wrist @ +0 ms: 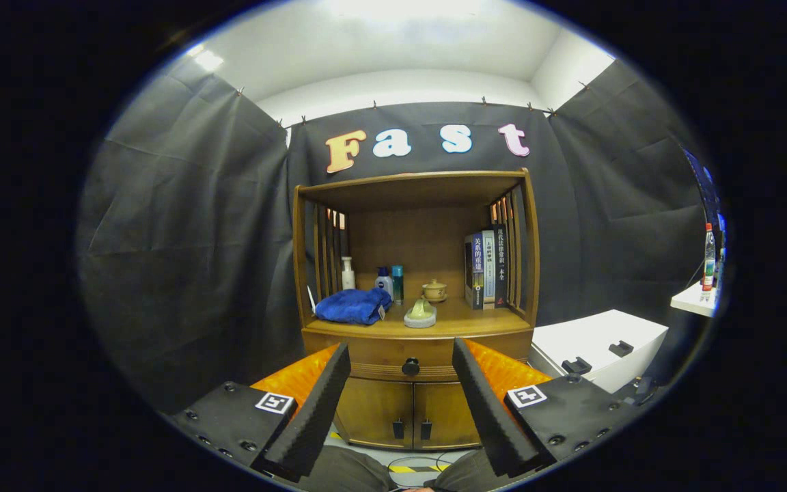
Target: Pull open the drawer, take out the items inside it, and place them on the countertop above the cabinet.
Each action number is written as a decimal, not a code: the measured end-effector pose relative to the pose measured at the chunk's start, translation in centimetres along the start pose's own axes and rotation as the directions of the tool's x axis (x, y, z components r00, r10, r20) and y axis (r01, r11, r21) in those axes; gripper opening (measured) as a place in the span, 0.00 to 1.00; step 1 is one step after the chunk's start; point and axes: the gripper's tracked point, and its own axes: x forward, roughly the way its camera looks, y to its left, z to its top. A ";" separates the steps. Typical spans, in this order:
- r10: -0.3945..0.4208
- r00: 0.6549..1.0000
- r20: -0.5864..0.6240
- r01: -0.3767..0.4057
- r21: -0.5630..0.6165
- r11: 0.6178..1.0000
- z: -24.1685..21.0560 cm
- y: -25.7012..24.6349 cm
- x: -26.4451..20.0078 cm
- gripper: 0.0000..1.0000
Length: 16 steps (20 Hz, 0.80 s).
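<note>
tongs: the tongs (400,355) stand wide apart and hold nothing; their two fingers (311,417), faced with black ribbed foam on orange bodies, frame the cabinet front from a little way off.
drawer: the shut brown wooden drawer (380,354) runs across the cabinet just under the worktop, and its round black knob (410,367) shows in the gap between the fingertips, beyond them and untouched.
cabinet: the brown wooden cabinet with a slatted open shelf (414,301) stands against the black cloth wall; below the drawer are two small wooden doors (410,413), each with a black handle near the middle seam.
worktop: the wooden worktop (468,320) above the drawer carries several things.
cloth: a folded blue cloth (352,305) lies at its left side.
bottles: behind the cloth stand a white bottle (347,272), a small white and blue bottle (384,280) and a teal bottle (397,282).
cups: a pale green lidded cup on a saucer (421,313) sits near the front middle, and a small tan lidded cup (434,290) sits behind it.
books: a row of upright books (486,268) stands at the right side against the slats.
beside the cabinet: a white box with black clips (598,345) is to the right, lower than the worktop.
</note>
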 end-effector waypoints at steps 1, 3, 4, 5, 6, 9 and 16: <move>0.000 1.000 -0.007 0.000 -0.001 1.000 -0.1 0.1 -0.1 0.98; -0.005 1.000 -0.007 0.005 -0.004 1.000 0.0 -0.1 -0.2 0.98; -0.009 1.000 -0.005 0.009 -0.002 1.000 0.1 -0.2 -0.1 0.98; -0.013 1.000 -0.008 0.013 0.004 1.000 0.1 -0.5 0.0 0.98; -0.015 1.000 -0.013 0.015 0.012 1.000 0.0 -0.6 0.0 0.98; -0.018 1.000 -0.023 0.020 0.044 0.999 -0.4 -1.0 0.0 0.98; -0.027 0.999 -0.024 0.029 0.069 0.997 -0.4 -1.4 -0.5 0.98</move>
